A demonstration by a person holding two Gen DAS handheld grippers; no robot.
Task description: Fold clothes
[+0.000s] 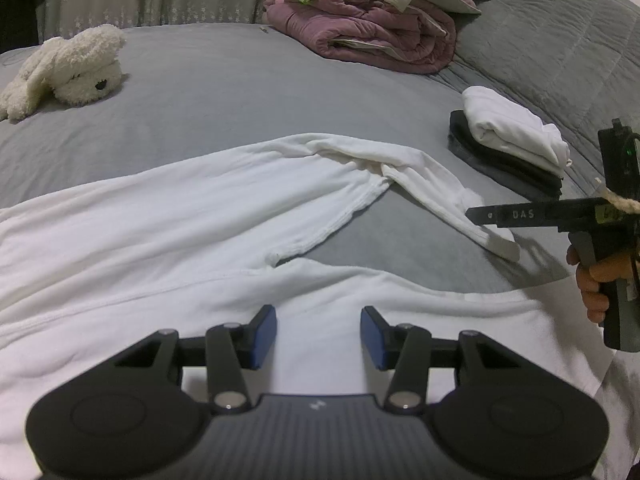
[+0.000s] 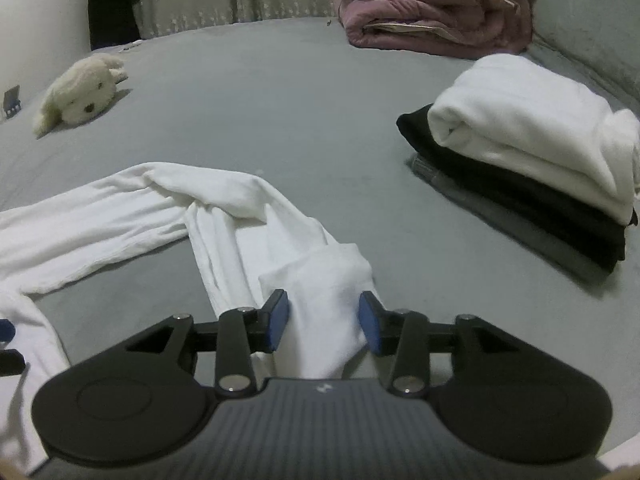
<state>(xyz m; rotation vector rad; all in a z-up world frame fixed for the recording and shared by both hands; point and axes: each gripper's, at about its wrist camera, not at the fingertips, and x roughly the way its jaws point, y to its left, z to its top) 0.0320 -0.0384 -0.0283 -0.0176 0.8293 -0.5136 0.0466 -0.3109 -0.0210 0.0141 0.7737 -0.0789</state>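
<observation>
The only legible writing is "UAS" in pale letters on the side of the right gripper [image 1: 486, 216] as the left wrist camera sees it; a yellowish label further back on it is too blurred to read. The left gripper [image 1: 318, 332] hovers over the body of the white long-sleeved garment [image 1: 160, 216] with its blue-padded jaws apart and nothing between them. The right gripper has its jaws apart too, straddling the cuff end of one sleeve [image 2: 320, 280] — whether the pads touch the cloth cannot be told. The garment lies spread on the grey bed [image 1: 248, 92]. One stack of folded clothes [image 2: 528, 160] sits near — white on top, black beneath, grey lowest. One plush dog [image 1: 68, 68] and one heap of bedding [image 1: 368, 28] lie further back.
</observation>
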